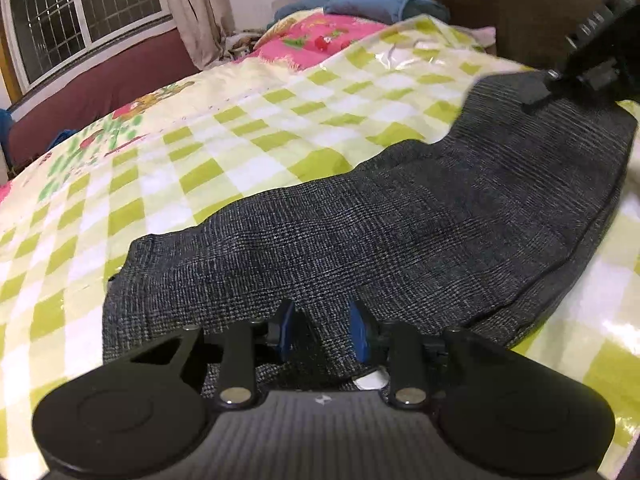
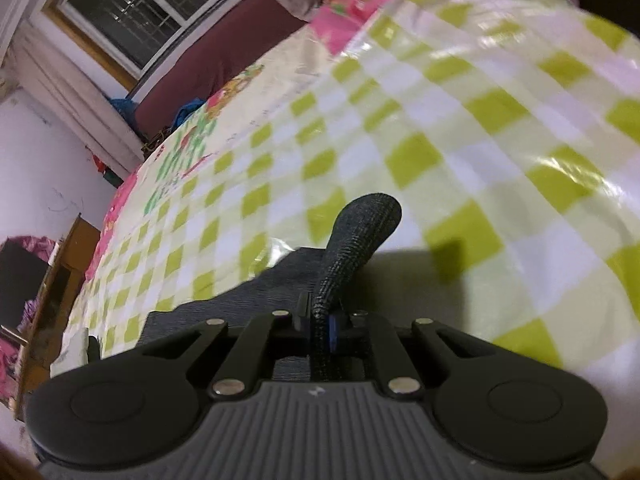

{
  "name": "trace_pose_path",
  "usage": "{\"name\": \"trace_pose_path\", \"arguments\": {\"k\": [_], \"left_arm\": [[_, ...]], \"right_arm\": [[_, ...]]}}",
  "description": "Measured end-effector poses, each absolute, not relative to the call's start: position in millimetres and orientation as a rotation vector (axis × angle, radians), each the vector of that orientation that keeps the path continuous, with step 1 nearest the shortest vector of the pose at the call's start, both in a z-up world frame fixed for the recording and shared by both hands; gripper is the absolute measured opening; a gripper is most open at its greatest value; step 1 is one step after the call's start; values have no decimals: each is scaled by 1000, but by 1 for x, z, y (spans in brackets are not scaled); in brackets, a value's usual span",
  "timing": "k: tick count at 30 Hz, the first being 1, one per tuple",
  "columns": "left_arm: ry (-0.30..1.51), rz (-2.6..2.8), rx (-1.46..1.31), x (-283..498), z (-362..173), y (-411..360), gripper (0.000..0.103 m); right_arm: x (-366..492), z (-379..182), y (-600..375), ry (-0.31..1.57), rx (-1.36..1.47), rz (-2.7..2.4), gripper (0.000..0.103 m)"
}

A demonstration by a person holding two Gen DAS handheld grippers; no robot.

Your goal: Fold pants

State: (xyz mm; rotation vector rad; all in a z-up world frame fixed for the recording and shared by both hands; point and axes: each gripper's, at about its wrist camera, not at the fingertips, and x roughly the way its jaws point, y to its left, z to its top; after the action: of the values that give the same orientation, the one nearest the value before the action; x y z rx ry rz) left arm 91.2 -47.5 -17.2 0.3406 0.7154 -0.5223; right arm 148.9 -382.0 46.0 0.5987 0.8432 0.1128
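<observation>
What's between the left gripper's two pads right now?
Left wrist view: a raised ridge of the grey pants runs between the left gripper's blue pads, which don't visibly press it.

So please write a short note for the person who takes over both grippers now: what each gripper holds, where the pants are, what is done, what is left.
Right gripper: shut on a pinched edge of the pants, lifted off the checked sheet.
Left gripper: jaws apart over the near end of the pants, fabric between the pads, no visible grip.
Pants: dark grey, lying lengthwise on the sheet, mostly flat.
Done: one edge picked up on the right side.
Left: probably grip the near end too, carry the fold over, then smooth it.
</observation>
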Motion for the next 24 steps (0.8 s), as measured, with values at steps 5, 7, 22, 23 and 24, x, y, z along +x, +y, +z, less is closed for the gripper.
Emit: {"name": "trace_pose_path", "arguments": {"k": [5, 7, 22, 23, 24], "left_arm": [[689, -556, 299, 79, -16, -34, 44], [674, -539, 304, 79, -15, -26, 44], [682, -467, 124, 81, -7, 63, 44], [680, -472, 120, 80, -7, 63, 44], [678, -479, 117, 80, -6, 63, 44]], "right_arm": [[170, 79, -317, 833, 533, 185, 8], [180, 87, -284, 833, 506, 221, 8], [227, 34, -97, 1011, 388, 247, 10], [227, 32, -94, 1013, 397, 240, 10], [226, 31, -92, 1011, 392, 237, 10]]}}
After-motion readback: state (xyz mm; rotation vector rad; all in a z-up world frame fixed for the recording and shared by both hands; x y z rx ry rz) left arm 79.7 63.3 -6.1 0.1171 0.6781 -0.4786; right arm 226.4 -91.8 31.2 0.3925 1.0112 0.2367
